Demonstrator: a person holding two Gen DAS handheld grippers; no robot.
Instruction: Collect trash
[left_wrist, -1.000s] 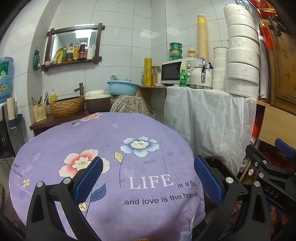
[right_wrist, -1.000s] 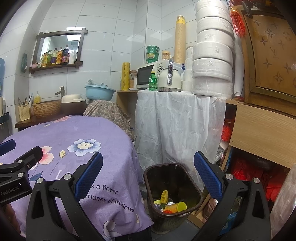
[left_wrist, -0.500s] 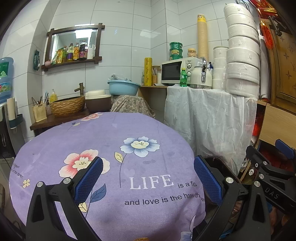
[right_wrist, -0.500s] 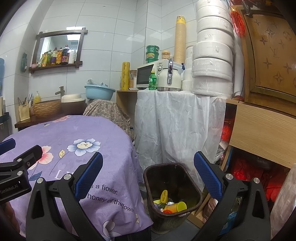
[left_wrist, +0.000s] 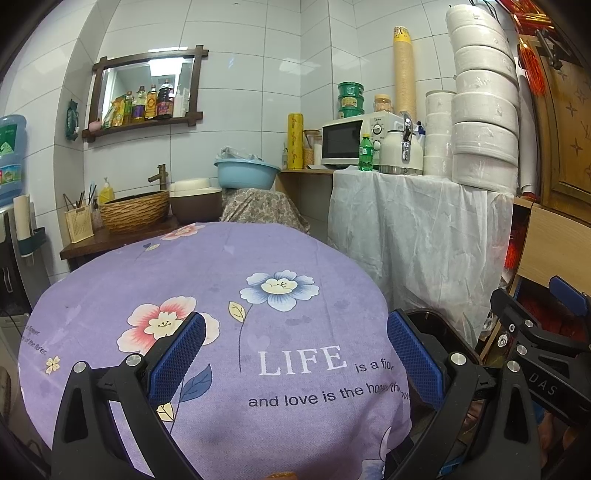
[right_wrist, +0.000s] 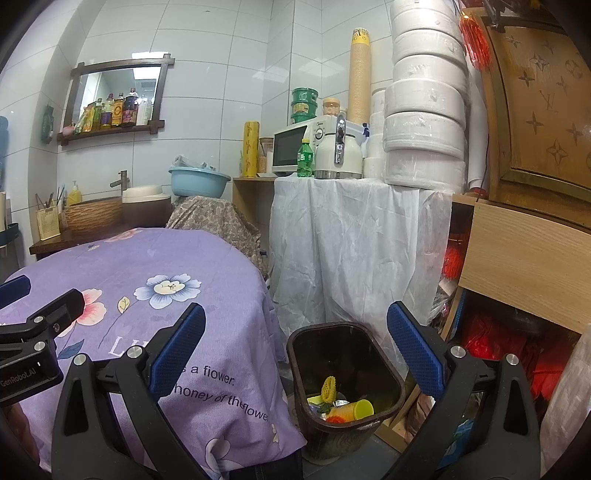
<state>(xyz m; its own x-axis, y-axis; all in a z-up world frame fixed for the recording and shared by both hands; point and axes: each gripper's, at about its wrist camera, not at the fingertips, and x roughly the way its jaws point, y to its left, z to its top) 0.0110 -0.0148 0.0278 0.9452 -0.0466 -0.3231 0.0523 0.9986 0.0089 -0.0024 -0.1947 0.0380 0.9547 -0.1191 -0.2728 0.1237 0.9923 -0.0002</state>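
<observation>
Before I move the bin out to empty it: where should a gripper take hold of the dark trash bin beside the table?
Probably the rim of the trash bin, from above. It stands upright and open-topped, with a thin rim that open jaws could straddle. The near edge looks freest; the tablecloth hangs close on one side. The right gripper is open and nearest.

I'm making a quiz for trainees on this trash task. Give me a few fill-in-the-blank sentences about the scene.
1. Both tools, left and right, are ____ and hold nothing.
2. The bin stands on the ____ beside the table.
3. The cup lying in the bin is ____.
4. The green bottle stands in front of the ____.

Missing: open; floor; yellow; microwave
</observation>
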